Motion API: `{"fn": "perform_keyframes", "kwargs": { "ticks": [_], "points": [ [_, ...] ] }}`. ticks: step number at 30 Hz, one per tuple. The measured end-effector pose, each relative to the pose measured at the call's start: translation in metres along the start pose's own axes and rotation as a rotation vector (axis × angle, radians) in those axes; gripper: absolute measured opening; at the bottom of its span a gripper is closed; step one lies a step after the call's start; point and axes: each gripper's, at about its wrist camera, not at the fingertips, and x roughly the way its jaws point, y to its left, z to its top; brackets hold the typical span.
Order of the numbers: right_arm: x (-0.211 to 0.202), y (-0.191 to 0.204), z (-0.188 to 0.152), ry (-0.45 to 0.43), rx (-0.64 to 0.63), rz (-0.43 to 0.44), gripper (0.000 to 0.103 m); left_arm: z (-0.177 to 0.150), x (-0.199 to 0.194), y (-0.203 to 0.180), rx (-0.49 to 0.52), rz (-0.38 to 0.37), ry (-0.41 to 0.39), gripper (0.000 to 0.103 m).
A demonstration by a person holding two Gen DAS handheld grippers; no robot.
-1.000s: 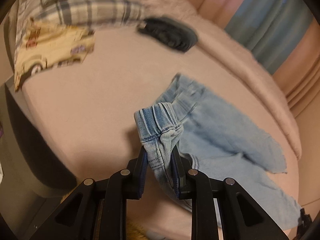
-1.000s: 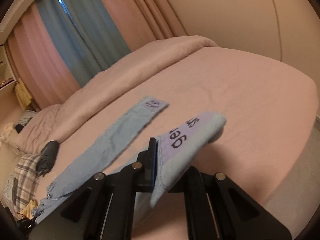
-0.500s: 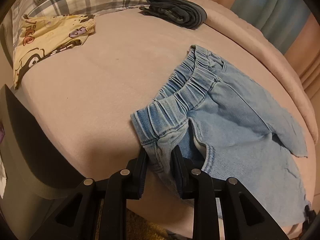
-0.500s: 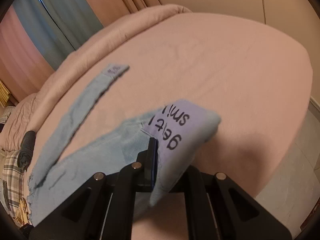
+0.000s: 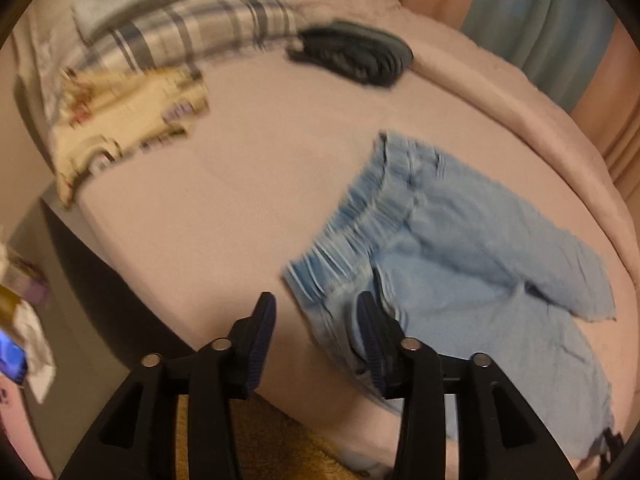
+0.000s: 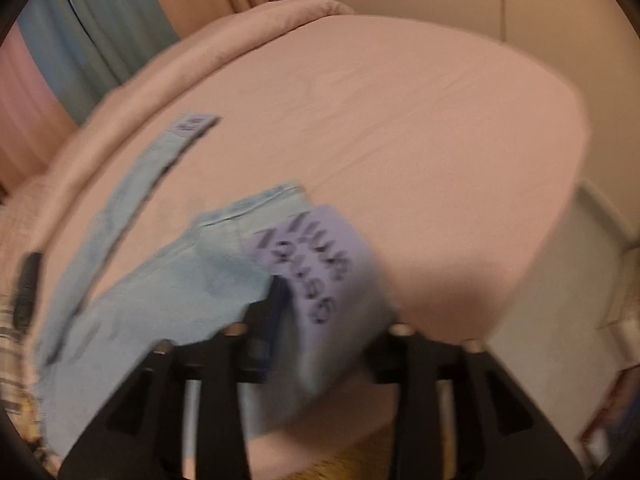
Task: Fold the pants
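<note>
left wrist view: camera sits just behind the left gripper (image 5: 316,330), looking down and forward over the near edge of the bed (image 5: 224,184), close to the mattress. it faces the end of the bed with the plaid pillow (image 5: 188,36); the curtains (image 5: 536,12) run along the bed's far side. right wrist view: camera behind the right gripper (image 6: 320,320), also close at the bed's near edge, facing the opposite end of the bed (bare wall beyond). shared between views: the pale blue pants (image 5: 460,248) laid across the bed, the far-side bedding, the curtains. both frames motion-blurred.
</note>
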Motion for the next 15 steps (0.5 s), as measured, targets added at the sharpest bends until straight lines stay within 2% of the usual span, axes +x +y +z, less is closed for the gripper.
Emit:
{"fn": "perform_keyframes", "kwargs": {
  "ticks": [1,2,3,5,7,8,10,13,15],
  "points": [
    [-0.006,0.001,0.002,-0.019,-0.016,-0.055,0.056,0.003,-0.006,-0.001,0.001,0.007,-0.021,0.058],
    [-0.013,0.004,0.005,-0.049,-0.036,-0.117,0.057,0.006,-0.012,-0.003,0.001,0.004,-0.046,0.063],
    [-0.020,0.006,0.008,-0.072,-0.048,-0.155,0.057,0.010,-0.019,-0.006,0.002,-0.014,-0.070,0.064],
    [-0.032,0.011,0.016,-0.088,-0.046,-0.154,0.057,0.017,-0.025,-0.018,0.015,-0.092,-0.095,0.065],
    [-0.043,0.022,0.024,-0.101,-0.042,-0.098,0.063,0.024,-0.022,-0.032,0.033,-0.175,-0.090,0.065],
    [-0.047,0.032,0.030,-0.109,-0.046,-0.042,0.070,0.026,-0.017,-0.045,0.049,-0.215,-0.071,0.065],
    [-0.047,0.053,0.042,-0.110,-0.055,0.051,0.074,0.027,-0.006,-0.067,0.092,-0.277,-0.048,0.065],
    [-0.034,0.103,0.064,-0.059,-0.061,0.188,0.077,0.021,0.019,-0.102,0.145,-0.342,0.014,0.065],
    [-0.013,0.142,0.079,0.004,-0.052,0.250,0.077,0.015,0.041,-0.119,0.169,-0.353,0.075,0.065]
  ]
}}
